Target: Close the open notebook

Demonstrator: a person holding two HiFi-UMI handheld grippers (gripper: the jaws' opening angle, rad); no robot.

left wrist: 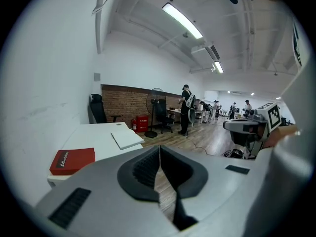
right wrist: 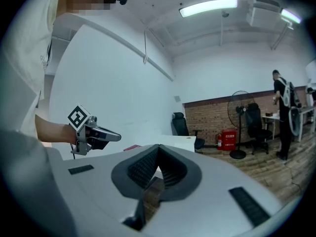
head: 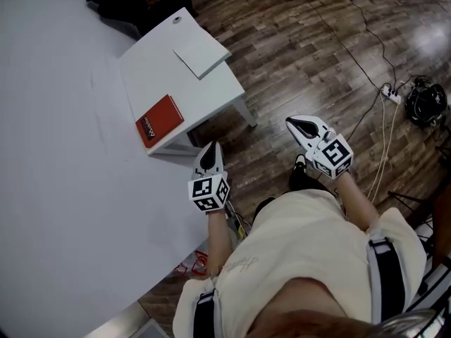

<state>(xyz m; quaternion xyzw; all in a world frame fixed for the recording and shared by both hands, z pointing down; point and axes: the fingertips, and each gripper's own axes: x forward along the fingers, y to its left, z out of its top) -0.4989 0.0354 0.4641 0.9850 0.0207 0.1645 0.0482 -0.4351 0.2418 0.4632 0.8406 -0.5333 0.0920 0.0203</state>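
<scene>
A red notebook (head: 159,120) (left wrist: 72,160) lies shut near the front edge of a small white table (head: 158,72). A thin white book (head: 201,51) (left wrist: 127,138) lies flat at the table's far right corner, also shut. My left gripper (head: 211,148) (left wrist: 159,153) hangs just off the table's front right corner, above the floor, jaws pressed together and empty. To its right, my right gripper (head: 294,124) (right wrist: 158,153) is held over the wooden floor, also shut on nothing. Each gripper view shows the other gripper: the left gripper (right wrist: 94,134) and the right gripper (left wrist: 245,127).
A white wall (head: 56,189) runs along the left. A black office chair (head: 116,2) stands behind the table. Cables and a power strip (head: 391,94) lie on the wooden floor (head: 310,55) to the right. A standing fan (left wrist: 155,113) and several people are farther back.
</scene>
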